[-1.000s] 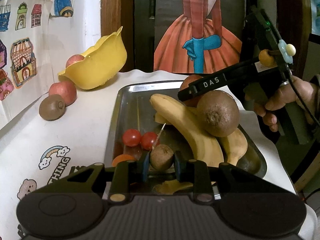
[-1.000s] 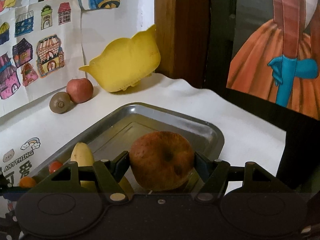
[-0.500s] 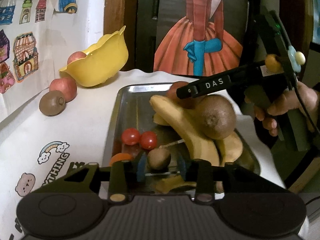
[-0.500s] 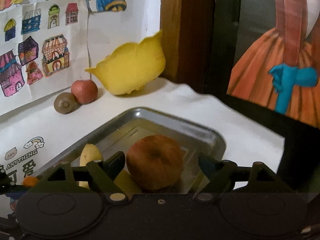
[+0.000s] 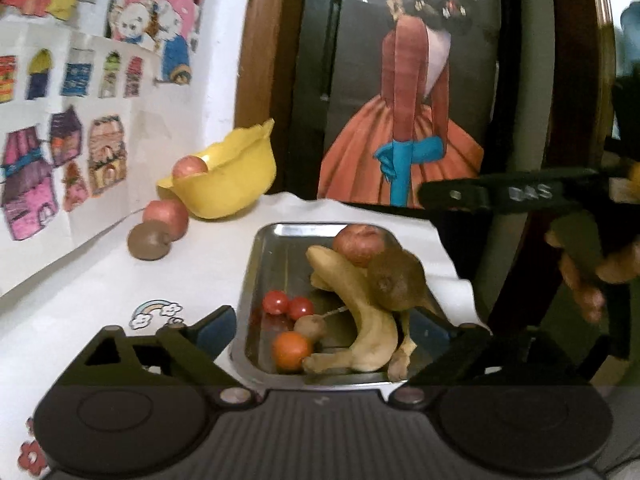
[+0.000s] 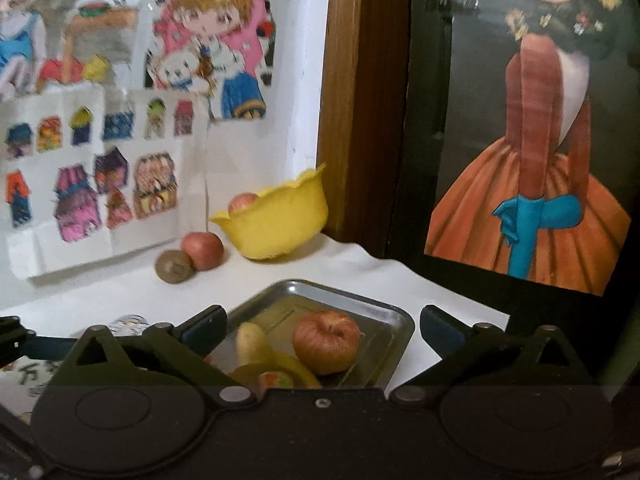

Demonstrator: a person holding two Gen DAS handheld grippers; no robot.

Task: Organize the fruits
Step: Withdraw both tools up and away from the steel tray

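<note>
The left gripper [image 5: 324, 330] hangs above the near end of the metal tray [image 5: 250, 280], its jaws spread wide and empty, the blue pads standing outside the tray's two long sides. The right gripper [image 6: 323, 326] hovers over the tray's far corner, likewise spread wide with nothing between its fingers; in the left view its black finger [image 5: 508, 192] reaches in from the right, well above the fruit, and the person's hand [image 5: 588, 268] grips the handle at the frame's edge, blurred. In the tray lie a red apple [image 5: 357, 245] at the far end, a large kiwi [image 5: 394, 278] leaning against a banana [image 5: 356, 304], two cherry tomatoes [image 5: 287, 305] touching each other, a small brown fruit [image 5: 310, 326] on a thin stick, and an orange round fruit [image 5: 291, 350] near the front rim. A second banana lies mostly hidden under the first. On the white cloth [image 5: 192, 272] to the left, open room lies between the tray and the wall; there a loose kiwi [image 5: 147, 242] touches a loose red apple [image 5: 166, 218], just beside a yellow bowl [image 5: 228, 182] holding another apple [image 5: 190, 167] half hidden by its rim. The tray's right side sits close to the cloth's edge. The right view is soft with motion blur, and its gripper body covers the tray's near half
</note>
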